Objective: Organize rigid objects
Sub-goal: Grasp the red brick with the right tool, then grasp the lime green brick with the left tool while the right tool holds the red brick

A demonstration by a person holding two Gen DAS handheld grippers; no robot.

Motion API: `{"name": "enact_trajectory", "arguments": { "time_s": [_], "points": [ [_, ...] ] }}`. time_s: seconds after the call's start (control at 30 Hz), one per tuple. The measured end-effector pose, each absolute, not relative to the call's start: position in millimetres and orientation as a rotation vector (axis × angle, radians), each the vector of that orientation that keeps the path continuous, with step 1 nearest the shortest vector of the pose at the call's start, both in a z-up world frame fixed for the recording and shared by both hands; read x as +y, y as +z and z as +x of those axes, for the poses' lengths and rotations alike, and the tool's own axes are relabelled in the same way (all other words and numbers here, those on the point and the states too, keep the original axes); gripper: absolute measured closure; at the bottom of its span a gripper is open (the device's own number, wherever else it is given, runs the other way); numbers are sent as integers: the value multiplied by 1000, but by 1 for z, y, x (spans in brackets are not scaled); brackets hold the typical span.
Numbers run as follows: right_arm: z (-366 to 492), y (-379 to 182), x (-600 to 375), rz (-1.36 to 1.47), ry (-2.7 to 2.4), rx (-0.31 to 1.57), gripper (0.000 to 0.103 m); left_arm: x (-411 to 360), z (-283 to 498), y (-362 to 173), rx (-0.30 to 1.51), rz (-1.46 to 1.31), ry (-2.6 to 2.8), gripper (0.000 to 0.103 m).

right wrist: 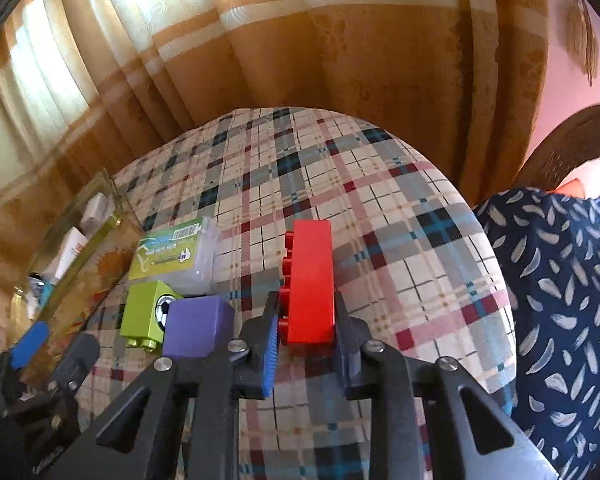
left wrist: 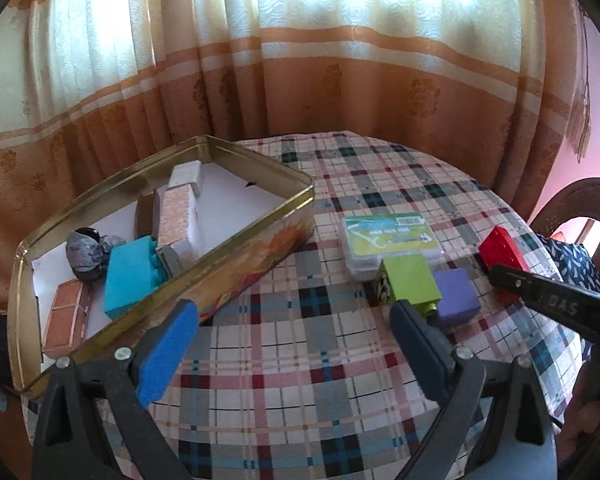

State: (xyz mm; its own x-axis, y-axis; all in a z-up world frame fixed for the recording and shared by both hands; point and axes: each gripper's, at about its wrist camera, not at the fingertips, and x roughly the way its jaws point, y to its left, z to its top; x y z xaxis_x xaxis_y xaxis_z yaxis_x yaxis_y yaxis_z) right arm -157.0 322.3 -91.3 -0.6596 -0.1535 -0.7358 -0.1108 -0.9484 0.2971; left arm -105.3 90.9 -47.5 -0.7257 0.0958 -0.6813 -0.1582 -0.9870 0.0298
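My right gripper [right wrist: 306, 316] is shut on a red brick [right wrist: 310, 280], held on its side with studs facing left; the brick also shows at the right of the left wrist view [left wrist: 502, 250]. My left gripper [left wrist: 294, 320] is open and empty over the plaid table [left wrist: 300, 360]. A green block with a football picture [left wrist: 410, 286], a purple block [left wrist: 456, 296] and a clear plastic box with a green label [left wrist: 390, 240] lie just ahead of its right finger. An open gold tin [left wrist: 236, 248] at the left holds a turquoise brick [left wrist: 130, 280], a long box [left wrist: 178, 216] and other items.
Orange and cream curtains [left wrist: 300, 80] hang behind the round table. A chair back [right wrist: 572, 144] and a dark blue patterned fabric [right wrist: 560, 280] are at the right. The tin also holds a grey lump [left wrist: 86, 254] and a brick-pattern card [left wrist: 66, 316].
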Motion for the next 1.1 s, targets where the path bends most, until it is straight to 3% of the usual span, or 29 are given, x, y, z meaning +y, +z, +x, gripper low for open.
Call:
{"name": "enact_trajectory", "arguments": {
  "time_s": [0.37,0.7,0.77,0.87,1.1],
  "points": [
    [-149,-89,325,1258,-2822,-489,78,116,-123,-46,2,-1105,2673,6],
    [-149,-94,332,1271,-2791,-547,78,118,-141,-70,-105,-1240,2631,17],
    [-149,-94,331,1274,-2787,-548,78,112,-141,-74,-111,-1272,2641,31],
    [-149,-94,329,1277,-2788,-537,78,104,-140,-75,-120,-1279,2642,44],
    [-150,-94,325,1290,-2798,-508,78,118,-145,-74,42,-1283,2668,46]
  ]
}}
